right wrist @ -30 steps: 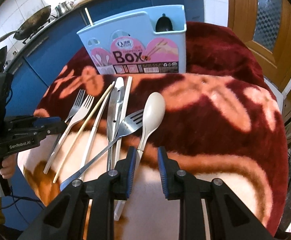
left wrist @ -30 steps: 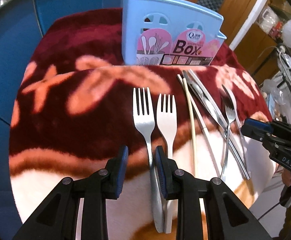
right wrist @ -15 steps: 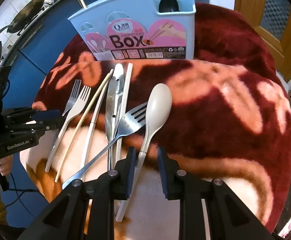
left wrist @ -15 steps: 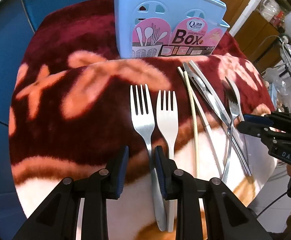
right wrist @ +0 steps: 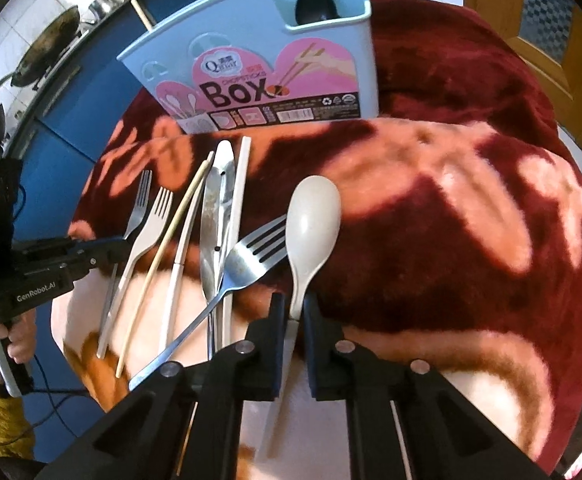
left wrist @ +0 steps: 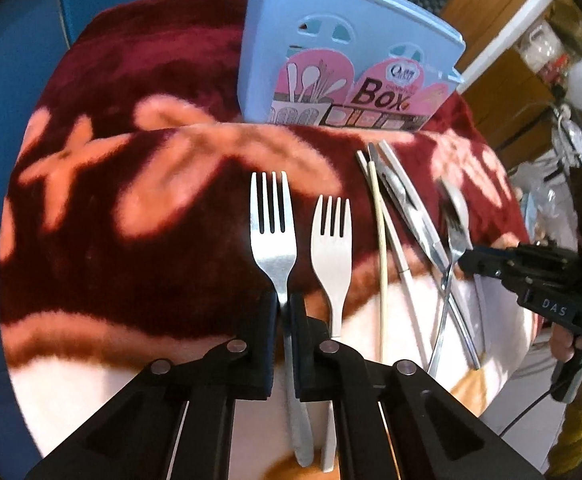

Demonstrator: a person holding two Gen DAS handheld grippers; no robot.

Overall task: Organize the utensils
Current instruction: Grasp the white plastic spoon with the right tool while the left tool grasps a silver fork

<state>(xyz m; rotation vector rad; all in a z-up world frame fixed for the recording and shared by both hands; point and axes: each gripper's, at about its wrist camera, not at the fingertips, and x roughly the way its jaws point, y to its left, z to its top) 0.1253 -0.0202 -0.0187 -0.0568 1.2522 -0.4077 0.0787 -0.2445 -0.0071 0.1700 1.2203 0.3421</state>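
A light blue utensil box stands at the back of the red and pink blanket; it also shows in the right wrist view. My left gripper is shut on the handle of a steel fork; a white plastic fork lies just right of it. My right gripper is shut on the handle of a cream plastic spoon. Left of the spoon lie another steel fork, a knife and chopsticks.
A black ladle head sticks up inside the box's right compartment, and a chopstick rises from its left side. Blue cabinets lie behind the table. A wooden door is at the right. The blanket is bare on its right side.
Both grippers moved forward over the handles and closed, the left on the steel fork, the right on the cream spoon. The box appears closer in both views.
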